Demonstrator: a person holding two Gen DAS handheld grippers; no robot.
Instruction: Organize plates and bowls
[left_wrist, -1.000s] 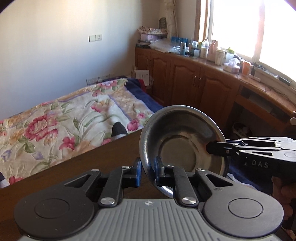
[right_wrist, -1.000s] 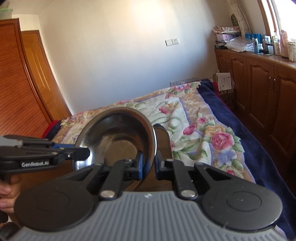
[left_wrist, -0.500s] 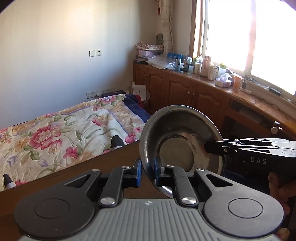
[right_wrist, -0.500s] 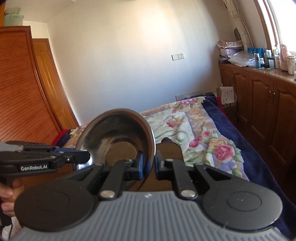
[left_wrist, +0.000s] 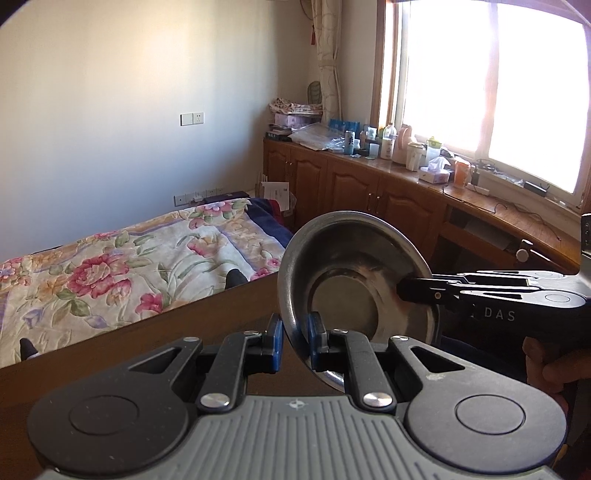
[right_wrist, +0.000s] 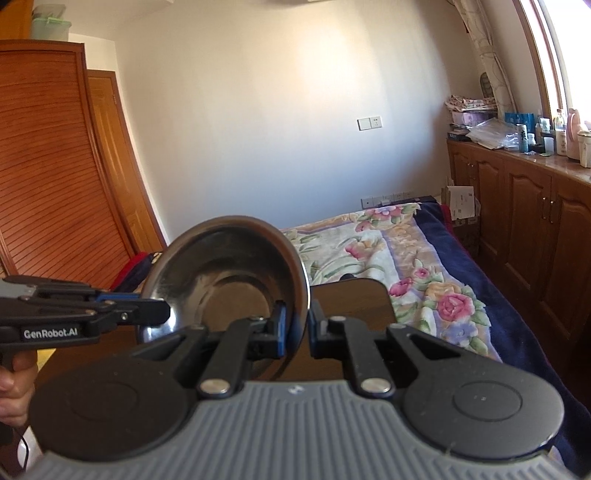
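1. Between the two claws, up in the air above the brown worktop (left_wrist: 155, 332), is a shiny metal bowl (left_wrist: 354, 280).
2. The bowl stands on its edge, so its open side faces the cameras and its flat bottom faces away.
3. The left claw (left_wrist: 293, 341) pinches the bowl's lower rim. One blue pad (left_wrist: 274, 338) sits on the outside of the rim and the other sits inside the bowl.
4. The right claw (right_wrist: 297, 330) pinches the rim on the other side of the bowl the same way, with the thin metal edge squeezed between its two pads.
5. From the left wrist camera, the right claw comes in from the right side and its tips reach the bowl's right edge.
6. From the right wrist camera, the left claw comes in from the left side and touches the bowl's left edge (right_wrist: 155, 291).
7. A person's hand (right_wrist: 14, 387) holds the handle of the left claw, low at the picture's left side.
8. Behind the bowl is a bed (left_wrist: 110, 266) with a flowery blanket.
9. Wooden cupboards (left_wrist: 369, 195) run along the wall under a bright window.
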